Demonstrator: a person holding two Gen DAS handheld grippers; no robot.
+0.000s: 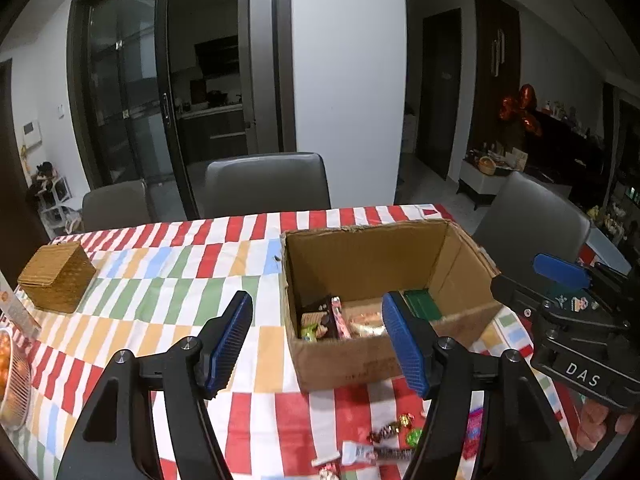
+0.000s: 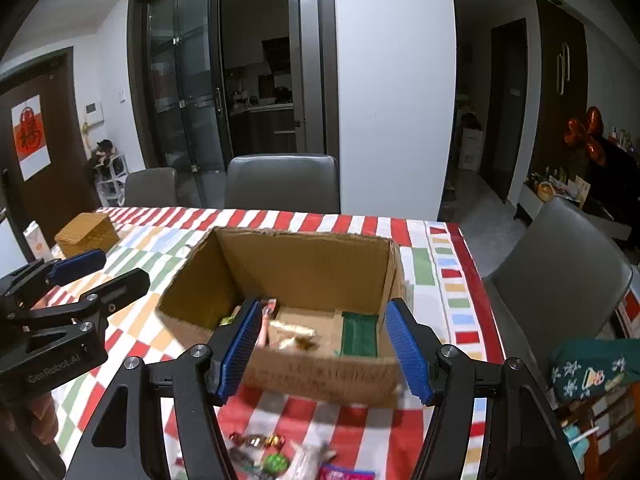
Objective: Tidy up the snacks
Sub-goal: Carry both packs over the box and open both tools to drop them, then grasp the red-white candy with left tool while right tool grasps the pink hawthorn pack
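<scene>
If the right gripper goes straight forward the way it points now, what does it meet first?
Probably the near wall of the cardboard box: the open right gripper frames it directly ahead, empty. Depth is unclear, so it might clear the rim and reach the snacks inside.

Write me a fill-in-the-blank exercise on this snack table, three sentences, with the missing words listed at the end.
1. The open brown cardboard box stands on a tablecloth checked in red, white, green, orange and ____.
2. A flat dark green packet lies inside the box, at its ____ end in the right wrist view.
3. The left gripper and the right gripper both stand open and hold ____.

Missing words: blue; right; nothing
</scene>
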